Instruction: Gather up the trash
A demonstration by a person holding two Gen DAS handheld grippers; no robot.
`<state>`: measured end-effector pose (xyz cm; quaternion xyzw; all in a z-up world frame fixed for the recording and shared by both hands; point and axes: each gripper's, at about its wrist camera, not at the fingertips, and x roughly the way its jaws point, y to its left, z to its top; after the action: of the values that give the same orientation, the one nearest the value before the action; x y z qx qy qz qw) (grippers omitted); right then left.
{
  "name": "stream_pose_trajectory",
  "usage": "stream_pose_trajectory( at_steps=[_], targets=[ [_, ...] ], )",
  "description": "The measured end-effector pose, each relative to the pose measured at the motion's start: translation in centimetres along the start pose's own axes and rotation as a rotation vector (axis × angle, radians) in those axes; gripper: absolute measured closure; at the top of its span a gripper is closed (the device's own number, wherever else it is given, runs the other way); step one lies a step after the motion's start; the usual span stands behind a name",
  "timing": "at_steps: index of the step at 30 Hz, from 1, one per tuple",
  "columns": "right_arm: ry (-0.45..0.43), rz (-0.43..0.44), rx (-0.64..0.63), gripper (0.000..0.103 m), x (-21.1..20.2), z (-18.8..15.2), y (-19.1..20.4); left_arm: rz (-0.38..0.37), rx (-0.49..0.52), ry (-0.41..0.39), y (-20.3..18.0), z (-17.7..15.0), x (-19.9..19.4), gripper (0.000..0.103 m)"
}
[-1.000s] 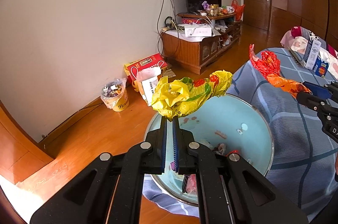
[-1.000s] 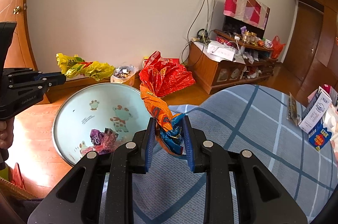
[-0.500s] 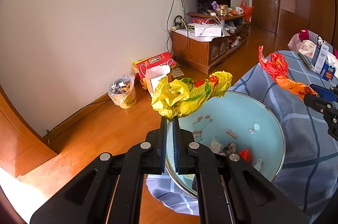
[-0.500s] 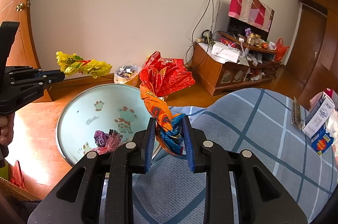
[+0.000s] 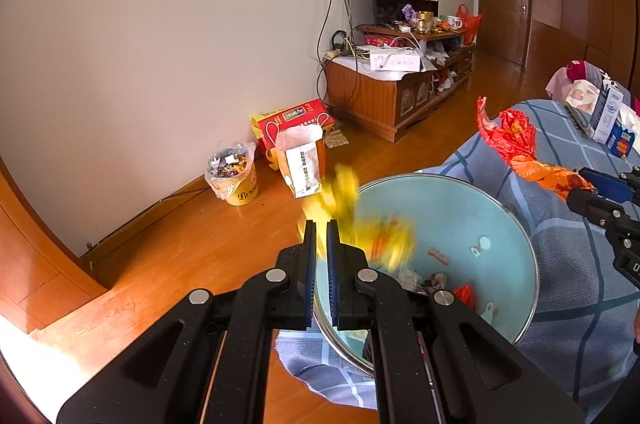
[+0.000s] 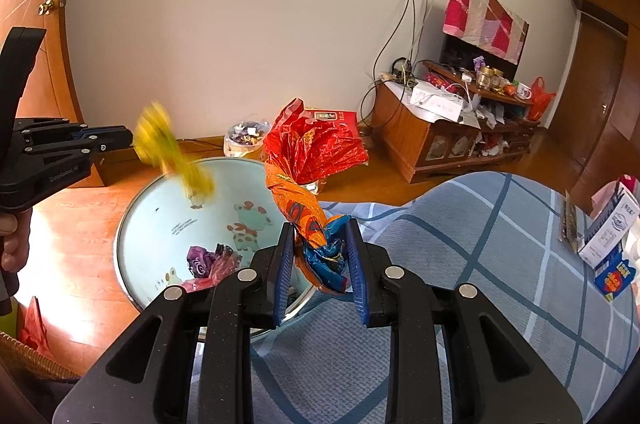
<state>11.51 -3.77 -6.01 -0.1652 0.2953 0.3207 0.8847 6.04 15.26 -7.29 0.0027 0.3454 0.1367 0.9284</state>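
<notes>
A light blue enamel basin (image 5: 460,208) (image 6: 160,208) with cartoon prints sits on the blue plaid cloth and holds several wrappers. A yellow wrapper (image 5: 352,208) (image 6: 172,152), motion-blurred, is in the air just beyond my left gripper (image 5: 321,228) (image 6: 128,138), over the basin's near rim. The left jaws stand slightly apart with nothing between them. My right gripper (image 6: 320,248) (image 5: 580,184) is shut on a red and orange wrapper (image 6: 312,160) (image 5: 516,148), held above the cloth beside the basin.
A yellow trash bucket (image 5: 234,176) lined with a plastic bag stands on the wooden floor by the wall, next to a white bag (image 5: 302,164) and a red box (image 5: 292,122). A wooden TV cabinet (image 5: 392,92) stands behind. Cartons (image 6: 612,236) lie on the cloth at right.
The left jaws have parted a little and the yellow wrapper has left them, falling blurred toward the basin. The right gripper still holds the red wrapper, almost unmoved.
</notes>
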Motion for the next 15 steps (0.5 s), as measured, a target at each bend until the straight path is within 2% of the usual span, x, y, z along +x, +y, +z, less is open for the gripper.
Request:
stream_pose_trajectory(
  at_steps=[3,6,7,10,12,13,14,15],
  targets=[
    [0.009,0.018,-0.007,0.073,0.3,0.0,0.3,-0.012,-0.004,0.002,0.0,0.0,-0.1,0.097],
    [0.000,0.030,-0.014,0.055,0.3,-0.1,0.7,-0.035,-0.008,0.005,-0.2,0.0,-0.1,0.095],
    [-0.001,0.030,-0.016,0.053,0.3,-0.2,0.7,-0.040,-0.007,0.002,-0.3,0.0,-0.2,0.090],
    [-0.004,0.023,-0.009,0.050,0.2,-0.3,0.6,-0.039,-0.013,-0.012,-0.4,0.0,-0.6,0.060],
    [-0.010,0.018,-0.004,0.047,-0.1,-0.4,0.4,-0.047,-0.011,-0.019,-0.5,0.1,-0.8,0.059],
    [-0.015,0.013,0.001,0.045,-0.4,-0.5,0.2,-0.050,-0.015,-0.027,-0.6,0.3,-1.2,0.054],
    [-0.017,0.010,0.007,0.045,-0.6,-0.5,0.0,-0.047,-0.018,-0.034,-0.6,0.4,-1.4,0.041],
    [-0.019,0.008,0.012,0.045,-0.9,-0.5,-0.2,-0.040,-0.022,-0.045,-0.6,0.5,-1.7,0.037]
  ],
)
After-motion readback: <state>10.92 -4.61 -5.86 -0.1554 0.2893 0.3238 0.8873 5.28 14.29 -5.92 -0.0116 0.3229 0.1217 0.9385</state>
